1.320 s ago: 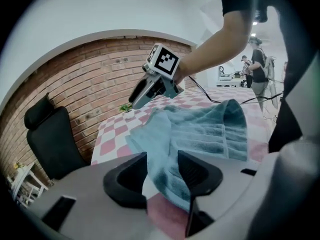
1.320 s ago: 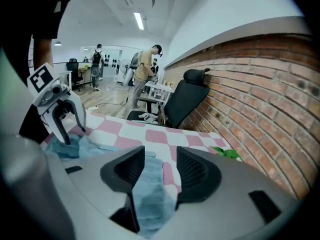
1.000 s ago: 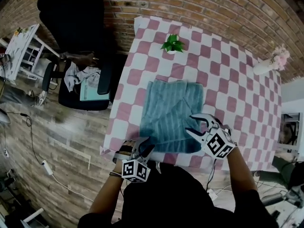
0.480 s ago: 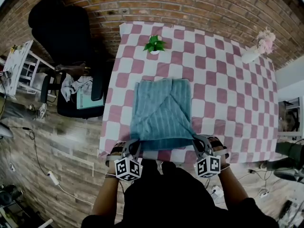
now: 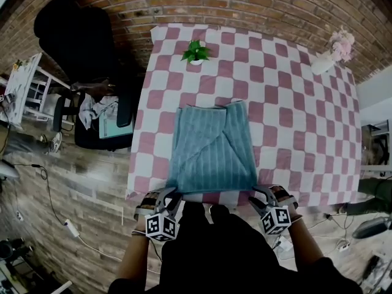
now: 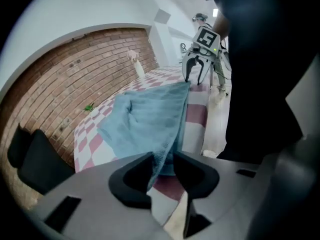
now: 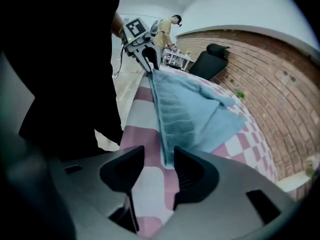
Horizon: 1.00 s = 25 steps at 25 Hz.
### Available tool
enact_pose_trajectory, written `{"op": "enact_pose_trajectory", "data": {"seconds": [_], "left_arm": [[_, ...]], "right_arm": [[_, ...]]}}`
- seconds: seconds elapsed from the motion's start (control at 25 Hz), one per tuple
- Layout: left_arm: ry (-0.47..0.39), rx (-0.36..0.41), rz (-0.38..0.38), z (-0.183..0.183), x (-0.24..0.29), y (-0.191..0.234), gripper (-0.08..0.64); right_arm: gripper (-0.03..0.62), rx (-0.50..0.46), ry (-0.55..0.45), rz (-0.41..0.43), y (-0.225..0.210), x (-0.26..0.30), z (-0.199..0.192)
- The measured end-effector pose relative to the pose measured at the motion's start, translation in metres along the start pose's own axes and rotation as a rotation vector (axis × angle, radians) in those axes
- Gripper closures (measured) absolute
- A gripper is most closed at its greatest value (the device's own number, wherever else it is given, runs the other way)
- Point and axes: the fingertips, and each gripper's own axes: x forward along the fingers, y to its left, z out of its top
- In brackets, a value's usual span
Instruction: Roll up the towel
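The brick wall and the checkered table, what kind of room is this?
Probably a workroom or studio set up a bit like a home. There is a brick wall, a table with a pink-and-white checkered cloth, a black office chair beside it, and a wooden floor.

"What have you got on?"

"A black top [image 5: 226,250], arms bare below it."

"And the tools?"

"My grey left gripper [image 5: 169,195] and right gripper [image 5: 261,193]: black jaw pads [image 6: 127,179], white cubes [image 5: 162,226] printed with black square markers."
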Motion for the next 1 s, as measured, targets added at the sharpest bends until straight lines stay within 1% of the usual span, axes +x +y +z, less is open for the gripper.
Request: {"op": "enact_pose_trajectory", "data": {"seconds": [0.04,0.08,0.12,0.16,0.2,0.24,0.32,0.36,0.44,0.52,0.56,0.68,0.76,0.88,1.0], "left_arm": [[-0.027,-0.053,-0.022,0.005,-0.002,0.000,0.385],[-0.069,-0.121,-0.029,0.011,-0.006,0.006,0.322],[-0.118,-0.194,-0.017,0.018,-0.011,0.017,0.310],[-0.162,-0.257,0.012,0.023,-0.016,0.031,0.311],[-0.196,-0.304,0.049,0.027,-0.020,0.047,0.314],[-0.218,-0.332,0.086,0.030,-0.023,0.063,0.319],[-0.236,-0.353,0.147,0.033,-0.022,0.092,0.328],[-0.239,-0.351,0.174,0.035,-0.019,0.106,0.337],[-0.252,-0.334,0.216,0.048,-0.009,0.136,0.365],[-0.281,-0.305,0.220,0.073,0.006,0.163,0.367],[-0.297,-0.291,0.204,0.089,0.016,0.174,0.364],[-0.325,-0.242,0.111,0.139,0.055,0.195,0.364],[-0.319,-0.203,0.038,0.171,0.083,0.204,0.364],[-0.276,-0.126,-0.073,0.212,0.127,0.211,0.354],[-0.199,-0.029,-0.183,0.237,0.172,0.210,0.347]], "right_arm": [[0.391,0.066,-0.033,0.020,0.000,-0.002,0.001],[0.391,0.152,-0.077,0.017,-0.006,-0.006,0.004],[0.391,0.250,-0.118,-0.003,-0.017,-0.011,0.007],[0.391,0.355,-0.147,-0.031,-0.030,-0.014,0.006],[0.391,0.462,-0.163,-0.059,-0.043,-0.015,0.003],[0.392,0.567,-0.165,-0.081,-0.055,-0.014,-0.002],[0.396,0.747,-0.135,-0.102,-0.070,-0.009,-0.015],[0.405,0.814,-0.116,-0.100,-0.072,-0.007,-0.020],[0.408,0.915,-0.095,-0.085,-0.071,-0.004,-0.022],[0.407,0.985,-0.081,-0.079,-0.066,-0.005,-0.021],[0.407,1.010,-0.072,-0.088,-0.063,-0.006,-0.022],[0.407,1.079,-0.037,-0.131,-0.055,-0.010,-0.025],[0.407,1.139,-0.027,-0.156,-0.052,-0.012,-0.026],[0.405,1.220,-0.023,-0.176,-0.044,-0.010,-0.025],[0.407,1.271,-0.013,-0.183,-0.033,-0.004,-0.025]]}}
